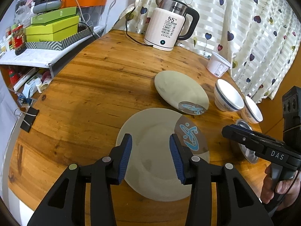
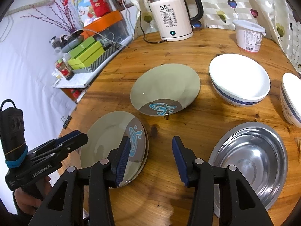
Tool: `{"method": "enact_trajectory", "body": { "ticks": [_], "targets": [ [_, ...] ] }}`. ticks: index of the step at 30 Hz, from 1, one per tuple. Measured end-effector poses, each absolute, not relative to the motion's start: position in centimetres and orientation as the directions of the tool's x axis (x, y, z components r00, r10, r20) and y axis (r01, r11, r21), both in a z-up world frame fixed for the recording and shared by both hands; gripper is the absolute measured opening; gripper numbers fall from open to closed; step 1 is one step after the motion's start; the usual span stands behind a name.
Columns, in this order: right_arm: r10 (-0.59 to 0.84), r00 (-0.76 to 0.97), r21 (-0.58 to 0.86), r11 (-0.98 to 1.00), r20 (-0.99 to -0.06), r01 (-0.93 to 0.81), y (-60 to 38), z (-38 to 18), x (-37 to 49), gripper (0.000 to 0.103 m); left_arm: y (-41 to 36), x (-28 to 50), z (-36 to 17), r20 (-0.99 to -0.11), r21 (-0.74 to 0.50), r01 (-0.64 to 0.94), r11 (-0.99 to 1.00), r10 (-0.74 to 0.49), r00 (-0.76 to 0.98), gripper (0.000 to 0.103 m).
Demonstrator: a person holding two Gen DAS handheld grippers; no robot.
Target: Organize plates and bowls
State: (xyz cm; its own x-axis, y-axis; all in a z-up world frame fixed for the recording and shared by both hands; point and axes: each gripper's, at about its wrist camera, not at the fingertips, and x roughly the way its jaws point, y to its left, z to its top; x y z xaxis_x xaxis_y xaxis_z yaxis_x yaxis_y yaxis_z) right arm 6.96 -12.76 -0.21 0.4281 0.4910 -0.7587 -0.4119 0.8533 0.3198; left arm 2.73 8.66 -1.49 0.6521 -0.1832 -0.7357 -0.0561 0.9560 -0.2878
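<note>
Blue-padded fingers of the left gripper are spread wide above the near plate, gripping nothing. A second plate is seen farther back on the wooden table, just beside the large white bowl; a smaller bowl is set at the right edge. The right gripper is likewise held open over bare wood, between the near plate and the steel dish. An electric kettle and a white tub are placed at the back.
</note>
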Motion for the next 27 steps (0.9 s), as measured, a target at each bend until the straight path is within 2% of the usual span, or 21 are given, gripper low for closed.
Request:
{"method": "enact_trajectory", "body": {
  "ticks": [27],
  "targets": [
    [0.449, 0.452, 0.329, 0.888, -0.771, -0.321, -13.6, -0.2, 9.9, 0.046, 7.4, 8.0, -0.1, -0.737, -0.282, 0.029, 0.959, -0.235, 0.633, 0.043]
  ]
}}
